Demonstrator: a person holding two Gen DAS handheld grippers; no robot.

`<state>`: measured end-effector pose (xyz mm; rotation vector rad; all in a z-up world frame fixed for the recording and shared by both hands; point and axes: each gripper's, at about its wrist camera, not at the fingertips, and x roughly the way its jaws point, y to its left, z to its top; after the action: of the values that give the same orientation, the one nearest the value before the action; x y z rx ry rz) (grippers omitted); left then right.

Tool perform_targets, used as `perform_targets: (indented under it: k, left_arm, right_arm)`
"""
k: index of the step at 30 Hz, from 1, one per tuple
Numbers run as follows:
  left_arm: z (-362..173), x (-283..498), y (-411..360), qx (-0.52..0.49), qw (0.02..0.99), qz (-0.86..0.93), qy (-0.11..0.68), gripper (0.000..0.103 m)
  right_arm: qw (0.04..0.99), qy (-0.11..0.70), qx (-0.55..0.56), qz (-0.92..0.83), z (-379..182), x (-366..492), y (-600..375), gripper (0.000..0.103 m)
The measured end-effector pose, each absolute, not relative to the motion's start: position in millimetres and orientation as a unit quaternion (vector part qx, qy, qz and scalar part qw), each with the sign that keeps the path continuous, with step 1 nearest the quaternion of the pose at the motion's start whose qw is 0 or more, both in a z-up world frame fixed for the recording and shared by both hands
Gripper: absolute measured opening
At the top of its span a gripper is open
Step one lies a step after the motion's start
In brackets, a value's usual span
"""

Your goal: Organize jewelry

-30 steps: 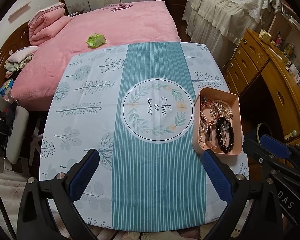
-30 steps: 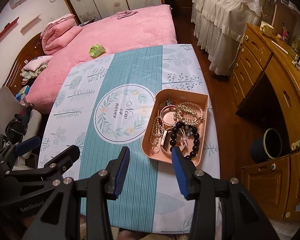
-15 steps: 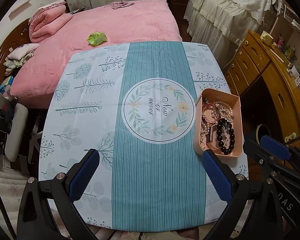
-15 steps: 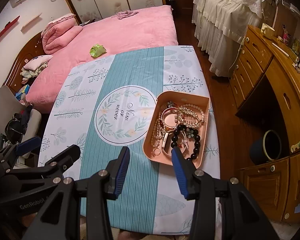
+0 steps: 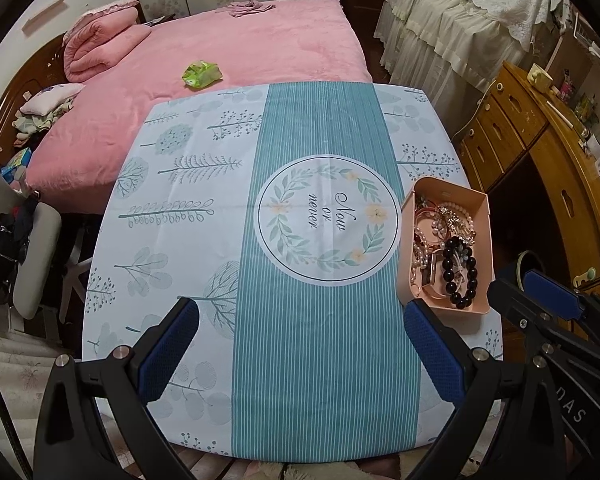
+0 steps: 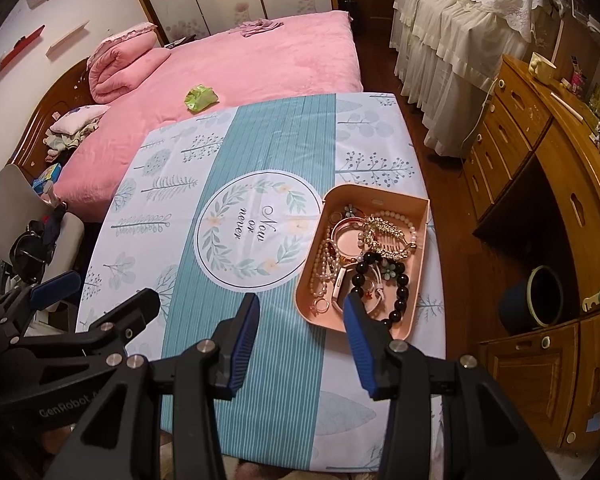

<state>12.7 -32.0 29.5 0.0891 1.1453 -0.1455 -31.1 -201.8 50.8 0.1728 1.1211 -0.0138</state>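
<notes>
A peach-coloured tray (image 6: 374,196) (image 5: 483,240) sits near the right edge of the table, holding a tangle of jewelry: a black bead bracelet (image 6: 400,292) (image 5: 462,268), pearl strands (image 6: 324,264), a gold comb (image 6: 388,236) and bangles. My right gripper (image 6: 302,312) hovers above the table's near side, just left of the tray's near corner, open and empty. My left gripper (image 5: 300,320) hangs wide open over the striped middle of the cloth, with nothing between its fingers. In the left wrist view the right gripper's blue pad (image 5: 552,294) shows at the right.
A table covered with a teal and white printed cloth (image 5: 308,140) fills the middle. Behind it is a pink bed (image 5: 240,40) with a green packet (image 5: 202,74). Wooden drawers (image 6: 540,152) stand right, a chair (image 5: 32,256) left, a dark bucket (image 6: 534,300) on the floor.
Both views have shifted slightly, so the table and tray sit a little lower in the pictures. Neither gripper's opening has changed.
</notes>
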Motion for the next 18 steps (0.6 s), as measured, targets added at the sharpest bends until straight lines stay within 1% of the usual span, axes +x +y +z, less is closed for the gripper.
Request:
perform_targets:
  k: [18]
  left_arm:
    - [33.9,11.4,-37.2,0.045,0.841,-0.071,0.535,0.101]
  right_arm:
    - [0.847,0.526,0.083,-0.009,48.6,-35.0,-202.8,0.044]
